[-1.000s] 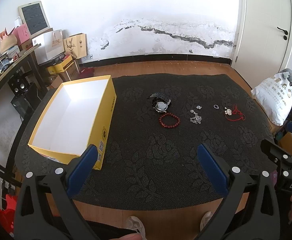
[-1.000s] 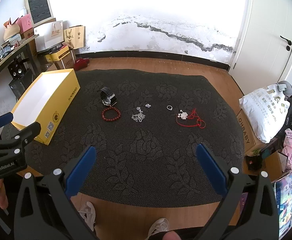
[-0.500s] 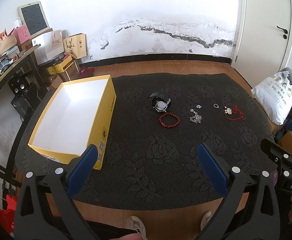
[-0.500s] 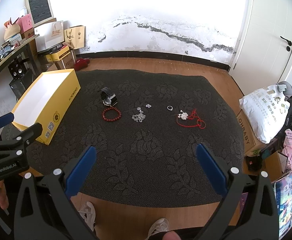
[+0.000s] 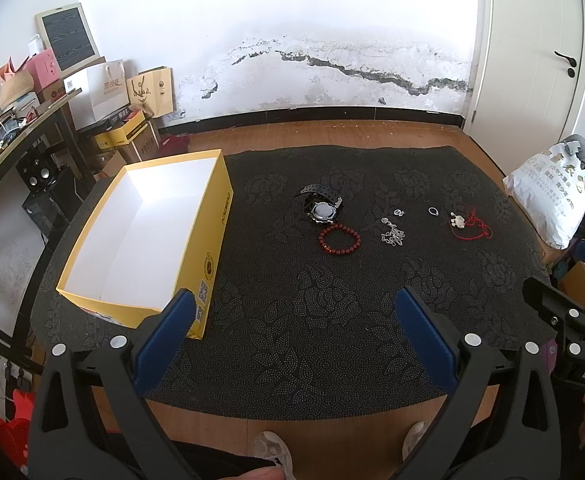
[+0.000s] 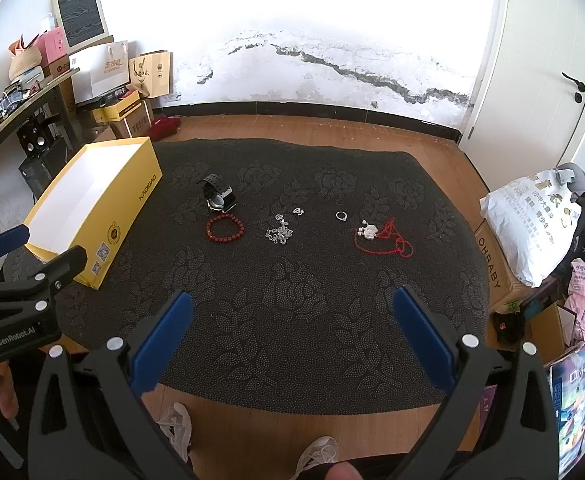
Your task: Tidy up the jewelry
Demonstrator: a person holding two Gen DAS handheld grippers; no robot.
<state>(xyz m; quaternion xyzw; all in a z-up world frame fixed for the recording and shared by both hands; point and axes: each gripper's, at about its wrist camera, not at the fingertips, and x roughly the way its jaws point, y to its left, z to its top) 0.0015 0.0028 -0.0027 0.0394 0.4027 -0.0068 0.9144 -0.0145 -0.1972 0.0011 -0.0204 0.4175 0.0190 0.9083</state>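
Jewelry lies in a row on a dark patterned mat [image 5: 312, 320]: a black watch [image 5: 321, 205] [image 6: 218, 194], a red bead bracelet [image 5: 339, 239] [image 6: 225, 228], a silver chain [image 5: 392, 235] [image 6: 279, 233], small earrings [image 5: 399, 212], a ring [image 5: 433, 211] [image 6: 341, 215] and a red cord with a white charm [image 5: 470, 224] [image 6: 380, 236]. An open yellow box [image 5: 212, 248] [image 6: 132, 208] with a white inside stands at the mat's left. My left gripper [image 5: 292, 308] and right gripper [image 6: 292, 308] both hover open near the mat's front edge, holding nothing.
Wooden floor surrounds the mat. A desk [image 5: 20, 132] with bags and boxes stands at the left. A white sack [image 5: 548, 196] on cardboard boxes sits at the right, by a white door [image 5: 532, 48]. The person's shoes [image 5: 270, 450] show below.
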